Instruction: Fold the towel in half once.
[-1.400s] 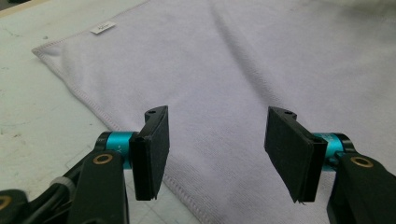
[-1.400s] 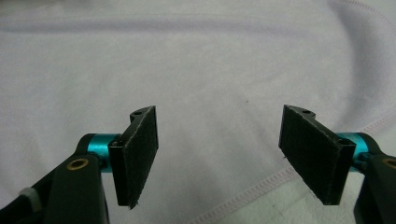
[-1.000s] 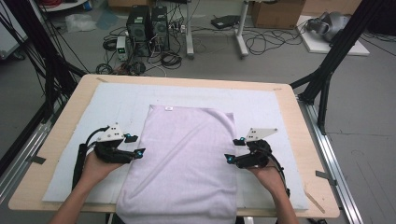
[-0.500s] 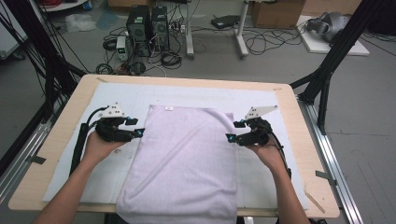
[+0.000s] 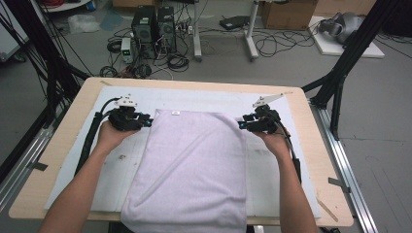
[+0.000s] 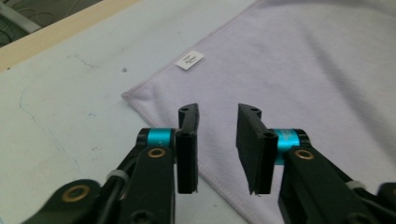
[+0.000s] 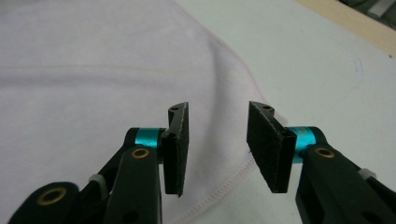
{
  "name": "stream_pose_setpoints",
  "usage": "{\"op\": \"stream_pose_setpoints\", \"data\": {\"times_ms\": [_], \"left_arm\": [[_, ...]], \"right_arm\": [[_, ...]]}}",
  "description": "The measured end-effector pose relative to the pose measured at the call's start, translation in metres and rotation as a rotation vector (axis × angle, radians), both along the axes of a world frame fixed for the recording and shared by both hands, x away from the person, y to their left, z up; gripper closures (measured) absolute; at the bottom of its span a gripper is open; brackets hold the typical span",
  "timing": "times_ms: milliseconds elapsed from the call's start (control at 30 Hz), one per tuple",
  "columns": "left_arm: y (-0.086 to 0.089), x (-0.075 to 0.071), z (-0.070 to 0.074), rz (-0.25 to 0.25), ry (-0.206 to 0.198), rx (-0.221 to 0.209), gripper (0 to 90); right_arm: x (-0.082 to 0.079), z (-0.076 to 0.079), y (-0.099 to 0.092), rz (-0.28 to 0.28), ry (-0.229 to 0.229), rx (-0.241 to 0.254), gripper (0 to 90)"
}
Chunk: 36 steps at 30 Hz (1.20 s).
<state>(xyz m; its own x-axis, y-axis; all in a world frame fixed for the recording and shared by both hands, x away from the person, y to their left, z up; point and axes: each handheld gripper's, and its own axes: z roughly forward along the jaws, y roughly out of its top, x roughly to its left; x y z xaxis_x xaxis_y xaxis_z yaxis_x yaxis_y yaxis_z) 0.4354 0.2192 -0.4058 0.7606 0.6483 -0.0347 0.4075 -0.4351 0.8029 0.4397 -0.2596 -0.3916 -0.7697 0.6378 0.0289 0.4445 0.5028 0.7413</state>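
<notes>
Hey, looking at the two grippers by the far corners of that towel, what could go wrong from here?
The left gripper has just been closing, its jaws straddling the towel hem with no fabric pinched yet; it might shut above the cloth. The right gripper, also closing, sits over the rounded far corner and may catch a thin edge that slips out. The near end overhangs the table, so an uneven pull could drag the towel off.

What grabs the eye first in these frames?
The pale lilac towel spread down the middle of the table, its near end hanging over the front edge. Next, the left tool and right tool, one at each far corner of the towel; their jaws have just been closing but stand open over the hem, pads not yet pressing cloth. A small white label sits near the far left corner.
</notes>
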Motion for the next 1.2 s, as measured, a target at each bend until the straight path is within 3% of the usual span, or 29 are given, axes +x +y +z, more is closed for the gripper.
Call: {"op": "stream_pose_setpoints", "data": {"times_ms": [133,300,433,567,633,867,1033,1133,1200], "left_arm": [[-0.005,0.009,-0.014,0.047,0.006,0.007,69.6],[-0.008,0.02,-0.034,0.091,0.095,0.024,69.3],[-0.011,0.021,-0.038,0.124,0.118,0.013,62.9],[-0.012,0.021,-0.035,0.178,0.128,0.032,78.2],[-0.012,0.021,-0.036,0.172,0.138,0.025,84.9],[-0.012,0.017,-0.03,0.154,0.094,0.066,86.8],[0.0,0.011,-0.008,0.15,0.04,0.012,86.9],[0.01,0.002,0.009,0.137,-0.004,-0.009,87.0],[0.018,-0.004,0.02,0.139,-0.032,-0.024,86.9]], "right_arm": [[0.008,-0.019,-0.002,-0.042,0.033,0.001,60.3],[0.011,-0.041,-0.001,-0.076,0.072,-0.013,59.7],[0.011,-0.047,0.002,-0.082,0.083,-0.037,60.0],[0.011,-0.046,0.003,-0.087,0.086,-0.048,69.7],[0.01,-0.045,0.004,-0.073,0.096,-0.046,79.5],[0.009,-0.039,0.007,-0.048,0.091,-0.041,85.1],[0.003,-0.017,0.007,-0.021,0.042,0.032,85.7],[-0.001,0.001,0.011,-0.002,0.019,0.048,85.7],[-0.007,0.016,0.012,0.019,-0.023,0.059,85.7]]}}
